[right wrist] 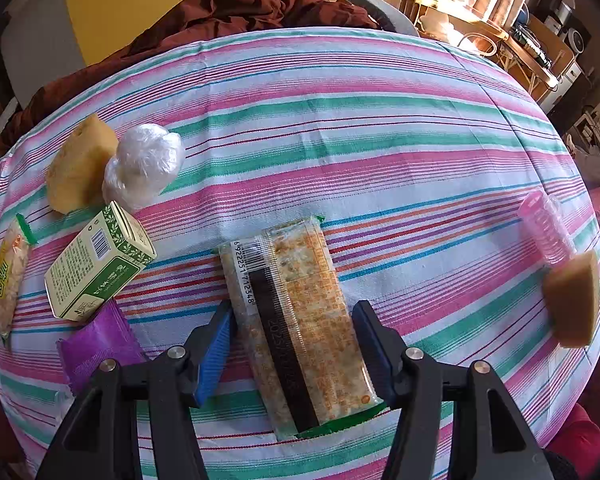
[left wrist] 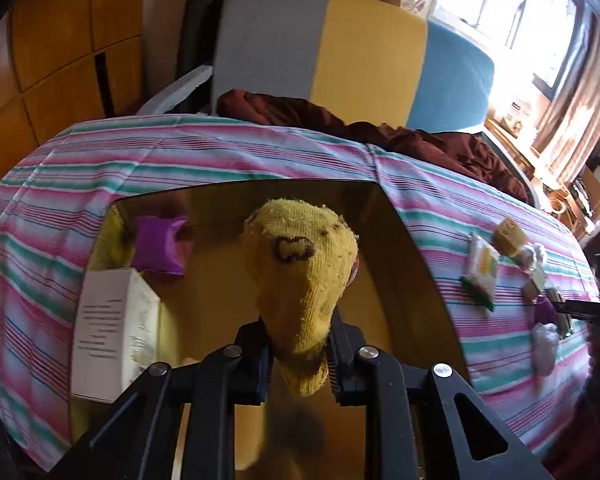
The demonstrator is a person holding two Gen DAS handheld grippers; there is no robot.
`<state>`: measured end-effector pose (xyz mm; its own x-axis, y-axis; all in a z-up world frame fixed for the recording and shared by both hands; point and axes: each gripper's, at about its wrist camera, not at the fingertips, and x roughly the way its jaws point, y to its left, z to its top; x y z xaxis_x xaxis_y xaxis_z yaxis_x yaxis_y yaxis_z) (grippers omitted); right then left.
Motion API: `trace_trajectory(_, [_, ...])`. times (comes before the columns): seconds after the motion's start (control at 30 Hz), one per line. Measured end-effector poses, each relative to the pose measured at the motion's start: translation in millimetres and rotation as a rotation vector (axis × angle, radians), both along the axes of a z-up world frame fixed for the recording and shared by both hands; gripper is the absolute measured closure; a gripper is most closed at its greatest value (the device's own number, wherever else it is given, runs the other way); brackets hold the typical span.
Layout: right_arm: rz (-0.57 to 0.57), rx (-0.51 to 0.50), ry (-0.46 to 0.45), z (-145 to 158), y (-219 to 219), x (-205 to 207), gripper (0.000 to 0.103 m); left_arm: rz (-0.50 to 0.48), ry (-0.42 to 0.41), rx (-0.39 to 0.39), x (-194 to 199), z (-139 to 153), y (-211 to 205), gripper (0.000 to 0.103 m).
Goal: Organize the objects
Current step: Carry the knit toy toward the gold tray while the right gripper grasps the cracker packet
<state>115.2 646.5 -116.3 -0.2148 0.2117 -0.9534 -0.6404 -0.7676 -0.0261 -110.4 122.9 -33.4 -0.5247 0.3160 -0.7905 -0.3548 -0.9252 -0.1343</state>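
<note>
In the left wrist view my left gripper (left wrist: pixel 298 332) is shut on a worn yellow sock (left wrist: pixel 300 256), which stands up from between the jaws. It hangs over an open golden-brown box (left wrist: pixel 404 248) set on the striped tablecloth (left wrist: pixel 220 152). A purple packet (left wrist: pixel 158 246) and a white carton (left wrist: pixel 112 328) lie inside the box at its left. In the right wrist view my right gripper (right wrist: pixel 294 306) points down over a long cracker packet (right wrist: pixel 300 320) lying flat on the cloth. Its blue pads (right wrist: pixel 214 344) sit against the packet's two long edges.
Left of the cracker packet lie a green-and-white carton (right wrist: pixel 100 268), a purple packet (right wrist: pixel 96 344), a white plastic-wrapped ball (right wrist: pixel 144 164), a yellow sponge block (right wrist: pixel 80 164) and a snack bag (right wrist: pixel 8 276). A pink ribbed cup (right wrist: pixel 548 232) and a tan block (right wrist: pixel 576 304) lie right. Dark red cloth (right wrist: pixel 228 12) lies behind.
</note>
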Motion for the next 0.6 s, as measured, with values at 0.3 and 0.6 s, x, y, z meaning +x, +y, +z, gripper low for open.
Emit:
trace_trajectory(0.3, [-0.001, -0.009, 0.026, 4.7, 6.8, 11.2, 0.053, 0.091, -0.058, -0.097, -38.1, -41.4, -37.3, 0.079])
trace_trajectory(0.6, [-0.003, -0.036, 0.065, 11.5, 17.1, 22.8, 0.054, 0.089, -0.068, -0.123, -37.9, -48.9, -32.3, 0.075])
